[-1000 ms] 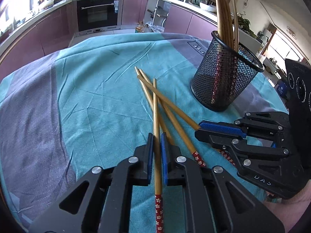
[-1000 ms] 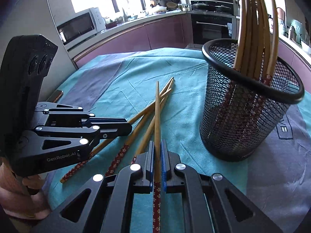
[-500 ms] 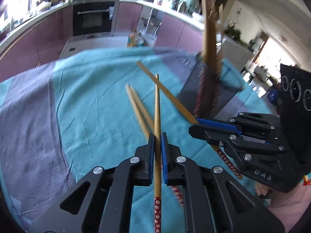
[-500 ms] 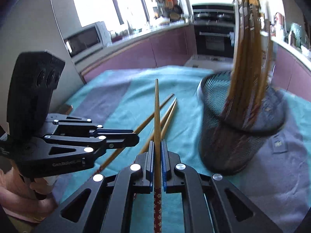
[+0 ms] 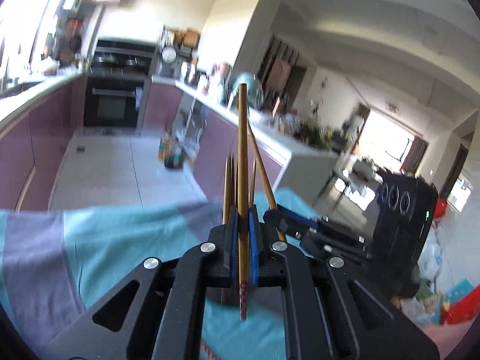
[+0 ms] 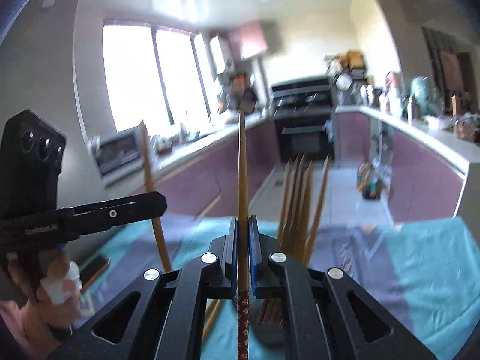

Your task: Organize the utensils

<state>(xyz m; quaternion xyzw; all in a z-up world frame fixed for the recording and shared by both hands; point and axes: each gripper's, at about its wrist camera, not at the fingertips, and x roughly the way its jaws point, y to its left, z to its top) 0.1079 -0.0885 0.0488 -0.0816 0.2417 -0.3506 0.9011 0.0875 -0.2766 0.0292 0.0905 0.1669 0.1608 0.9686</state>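
Chopsticks are the task's things, and each gripper has one clamped between its blue pads, raised off the surface with its bare tip pointing up toward the kitchen. In the left wrist view, from the left: a teal and grey cloth point(image 5: 114, 240) covers the surface, then the left gripper point(image 5: 243, 228) stands closed on its chopstick point(image 5: 242, 162), whose red flowered end hangs below the pads. Just behind it a few more sticks point(image 5: 228, 186) rise side by side; they are blurred and probably stand in a holder hidden by the gripper. To the right, the right gripper point(image 5: 271, 216) holds its own chopstick point(image 5: 261, 162), which slants up toward the left one so that the two cross near the top. In the right wrist view, from the left: a hand point(image 6: 45, 300) grips the left gripper's handle, and its chopstick point(image 6: 151, 186) passes through the closed tips point(image 6: 160, 202). In the middle the right gripper point(image 6: 243, 240) is shut on its upright chopstick point(image 6: 242, 174). Right of it stands a bundle of sticks point(image 6: 300, 204), with the dark holder point(image 6: 267, 330) showing low beneath the gripper on the cloth point(image 6: 420, 258).
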